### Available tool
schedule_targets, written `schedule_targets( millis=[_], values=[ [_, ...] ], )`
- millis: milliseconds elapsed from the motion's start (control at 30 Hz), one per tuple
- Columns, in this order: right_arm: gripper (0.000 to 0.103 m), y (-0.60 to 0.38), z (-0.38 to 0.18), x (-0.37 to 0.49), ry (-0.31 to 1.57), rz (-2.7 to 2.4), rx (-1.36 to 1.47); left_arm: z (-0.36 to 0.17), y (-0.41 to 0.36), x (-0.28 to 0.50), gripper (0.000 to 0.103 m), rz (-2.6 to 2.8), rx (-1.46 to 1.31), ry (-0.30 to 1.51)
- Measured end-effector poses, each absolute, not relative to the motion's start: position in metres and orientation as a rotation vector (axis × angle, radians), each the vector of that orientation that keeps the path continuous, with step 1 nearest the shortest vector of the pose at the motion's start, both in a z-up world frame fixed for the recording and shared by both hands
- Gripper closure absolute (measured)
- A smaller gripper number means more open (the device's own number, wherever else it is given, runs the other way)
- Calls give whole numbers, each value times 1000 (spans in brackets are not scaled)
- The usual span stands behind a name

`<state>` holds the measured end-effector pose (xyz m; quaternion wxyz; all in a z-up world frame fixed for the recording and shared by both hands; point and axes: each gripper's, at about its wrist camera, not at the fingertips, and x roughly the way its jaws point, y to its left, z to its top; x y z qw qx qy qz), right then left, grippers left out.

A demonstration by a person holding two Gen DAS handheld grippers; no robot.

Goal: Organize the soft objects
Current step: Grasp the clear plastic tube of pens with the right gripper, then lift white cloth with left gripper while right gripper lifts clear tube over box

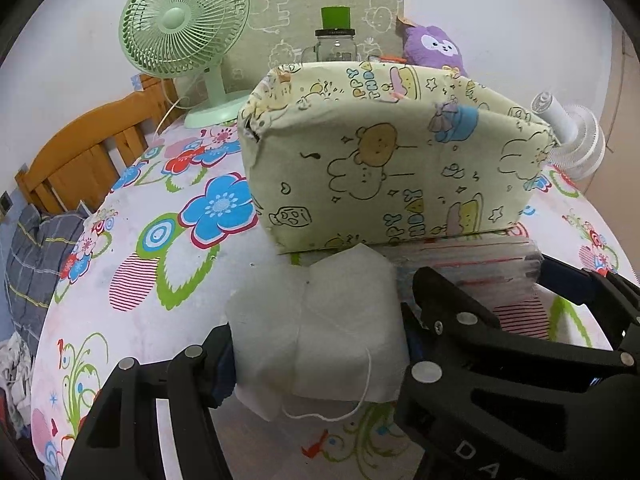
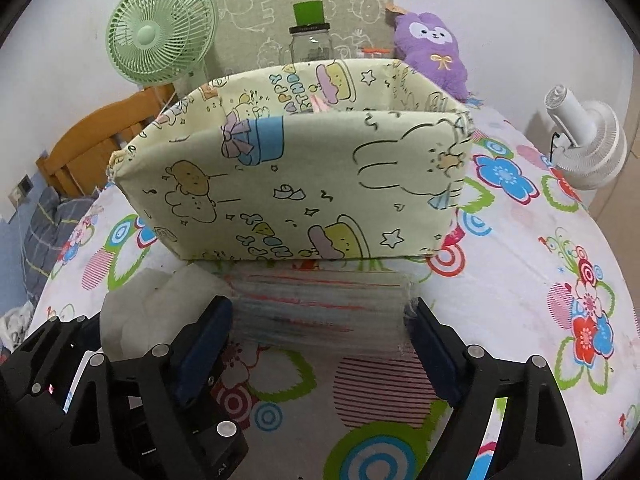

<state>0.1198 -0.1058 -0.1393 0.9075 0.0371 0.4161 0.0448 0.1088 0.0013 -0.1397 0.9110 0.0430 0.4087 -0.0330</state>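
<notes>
the left gripper point(image 1: 320, 344) is clamped on a white soft pack point(image 1: 316, 328), held just in front of the fabric storage bin point(image 1: 392, 168), which fills the view from ten to two o'clock. the right gripper point(image 2: 320, 332) has its jaws spread either side of a clear-wrapped striped pack point(image 2: 320, 304) lying on the flowered bed sheet point(image 2: 520, 280) against the bin's near wall, at twelve o'clock from the fingers; whether the pads already press on the wrap i cannot tell. to do this well, i'd say close squarely on the pack's short ends, lift it clear of the bin's rim before moving forward, and keep the two grippers from knocking, since they sit just beside each other.
</notes>
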Motion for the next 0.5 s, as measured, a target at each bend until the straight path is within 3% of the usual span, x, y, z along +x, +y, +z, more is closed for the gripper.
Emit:
schedule_targets(
  millis=[500],
  values=[
    [16, -122, -109, 95, 785, 78, 83, -111, -15, 89, 33, -86, 87, 772]
  ],
)
